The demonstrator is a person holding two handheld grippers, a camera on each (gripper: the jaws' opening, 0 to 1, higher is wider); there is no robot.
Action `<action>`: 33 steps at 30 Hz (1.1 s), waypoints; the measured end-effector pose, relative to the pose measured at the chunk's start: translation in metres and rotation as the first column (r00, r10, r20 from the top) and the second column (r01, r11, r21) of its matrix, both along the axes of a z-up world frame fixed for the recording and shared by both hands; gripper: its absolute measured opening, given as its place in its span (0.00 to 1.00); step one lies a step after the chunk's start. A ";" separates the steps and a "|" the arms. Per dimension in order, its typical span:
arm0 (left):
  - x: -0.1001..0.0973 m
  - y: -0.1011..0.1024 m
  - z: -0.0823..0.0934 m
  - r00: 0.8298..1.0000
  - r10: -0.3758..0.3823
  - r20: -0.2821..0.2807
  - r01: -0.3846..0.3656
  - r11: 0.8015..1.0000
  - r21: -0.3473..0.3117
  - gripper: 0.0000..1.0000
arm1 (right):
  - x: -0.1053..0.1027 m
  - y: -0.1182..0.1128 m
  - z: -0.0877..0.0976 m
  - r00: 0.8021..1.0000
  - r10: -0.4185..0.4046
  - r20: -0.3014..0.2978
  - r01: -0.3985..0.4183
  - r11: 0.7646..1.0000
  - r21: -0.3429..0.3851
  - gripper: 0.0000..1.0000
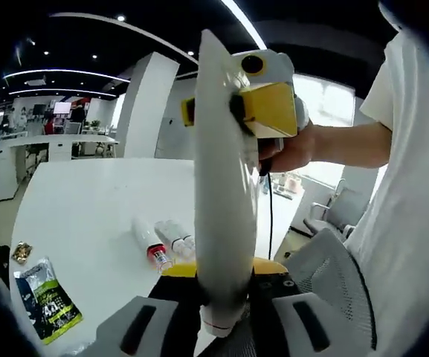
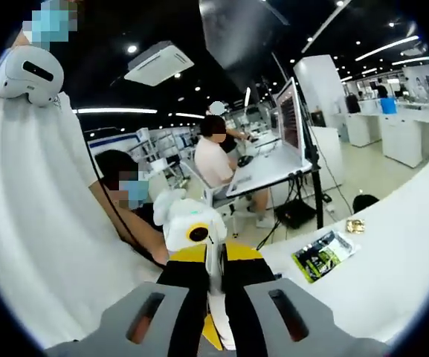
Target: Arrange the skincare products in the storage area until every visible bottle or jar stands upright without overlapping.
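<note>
A tall white tube (image 1: pixel 218 186) rises from between my left gripper's (image 1: pixel 225 301) jaws, which are shut on its lower end, marked by a thin red line. The right gripper (image 1: pixel 262 108), white and yellow and held by a hand, grips the tube near its top. In the right gripper view the same tube (image 2: pixel 214 297) shows edge-on, thin, with my right gripper (image 2: pixel 214 286) shut on it and the left gripper (image 2: pixel 192 230) just beyond. Two small clear bottles (image 1: pixel 163 242) lie side by side on the white table (image 1: pixel 88 201), one with a red cap.
A green sachet (image 1: pixel 47 301) and a small gold packet (image 1: pixel 22 253) lie near the table's left edge; both show again as the sachet (image 2: pixel 322 256) and packet (image 2: pixel 355 225). A grey mesh chair (image 1: pixel 333 290) stands by the person in white. People sit at desks behind.
</note>
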State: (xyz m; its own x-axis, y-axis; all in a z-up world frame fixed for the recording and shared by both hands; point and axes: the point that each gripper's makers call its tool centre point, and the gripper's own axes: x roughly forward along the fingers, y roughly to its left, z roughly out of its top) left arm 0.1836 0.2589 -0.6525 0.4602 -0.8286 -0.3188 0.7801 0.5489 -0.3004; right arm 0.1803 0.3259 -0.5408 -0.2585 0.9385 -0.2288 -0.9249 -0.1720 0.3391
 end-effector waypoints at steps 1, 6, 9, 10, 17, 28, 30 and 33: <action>0.001 0.001 -0.002 1.000 0.004 -0.004 -0.004 1.000 0.012 0.22 | 0.000 -0.001 -0.003 1.000 0.002 0.007 -0.002 1.000 -0.015 0.06; 0.000 0.000 -0.011 1.000 0.000 0.005 -0.001 0.997 0.078 0.20 | -0.004 -0.009 -0.017 0.992 0.059 0.113 -0.038 0.983 -0.178 0.09; -0.001 -0.001 -0.016 1.000 -0.008 -0.001 0.008 0.994 0.108 0.19 | -0.006 -0.016 -0.025 0.975 0.122 0.185 -0.067 0.958 -0.278 0.09; -0.001 -0.001 -0.017 1.000 -0.012 -0.001 0.012 0.993 0.114 0.19 | -0.006 -0.018 -0.027 0.970 0.138 0.198 -0.073 0.950 -0.304 0.09; -0.004 -0.002 -0.024 1.000 -0.025 -0.005 0.025 0.984 0.175 0.19 | -0.010 -0.031 -0.038 0.927 0.268 0.263 -0.103 0.854 -0.510 0.12; -0.008 -0.005 -0.040 0.998 -0.061 0.020 0.053 0.956 0.289 0.21 | -0.016 -0.046 -0.062 0.871 0.401 0.284 -0.126 0.741 -0.660 0.05; -0.005 -0.004 -0.043 0.998 -0.053 0.043 0.036 0.946 0.324 0.23 | -0.014 -0.049 -0.064 0.857 0.418 0.301 -0.116 0.726 -0.678 0.03; -0.003 -0.004 -0.047 0.998 -0.041 0.044 0.023 0.941 0.339 0.24 | -0.011 -0.052 -0.069 0.834 0.441 0.333 -0.101 0.714 -0.693 0.02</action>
